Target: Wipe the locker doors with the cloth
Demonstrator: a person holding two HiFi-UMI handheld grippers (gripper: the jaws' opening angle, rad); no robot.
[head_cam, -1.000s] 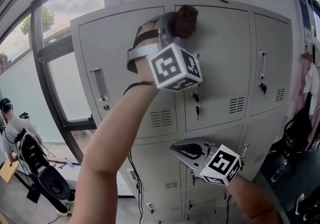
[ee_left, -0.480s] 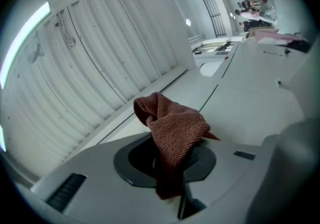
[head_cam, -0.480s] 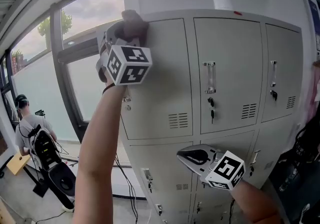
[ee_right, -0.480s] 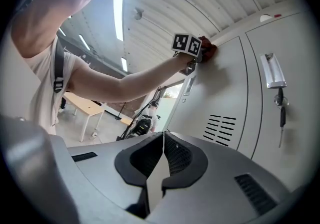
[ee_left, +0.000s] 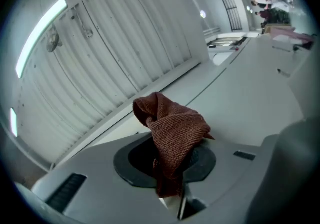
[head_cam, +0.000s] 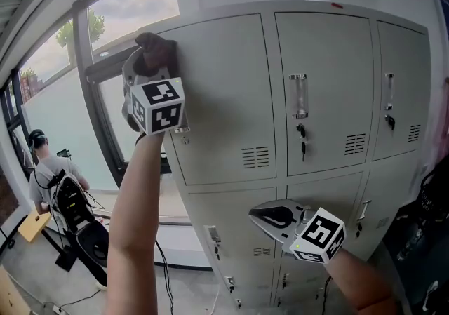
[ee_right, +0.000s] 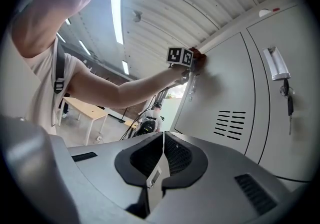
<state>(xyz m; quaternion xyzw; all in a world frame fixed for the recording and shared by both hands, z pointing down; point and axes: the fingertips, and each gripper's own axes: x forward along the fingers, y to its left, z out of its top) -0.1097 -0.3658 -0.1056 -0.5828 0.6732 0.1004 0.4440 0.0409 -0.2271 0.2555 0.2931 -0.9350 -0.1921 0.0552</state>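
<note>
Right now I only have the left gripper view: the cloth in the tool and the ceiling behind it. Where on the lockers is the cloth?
Observer: In the head view the cloth looks pressed against the top left corner of the upper left door.
Operator: What is the right tool doing?
Observer: The right tool is shut on nothing, held low in front of the lower row of doors.
Operator: Does anything stick out on the next door over?
Observer: Yes, a key hangs from the middle upper door, partway down its left side.
</note>
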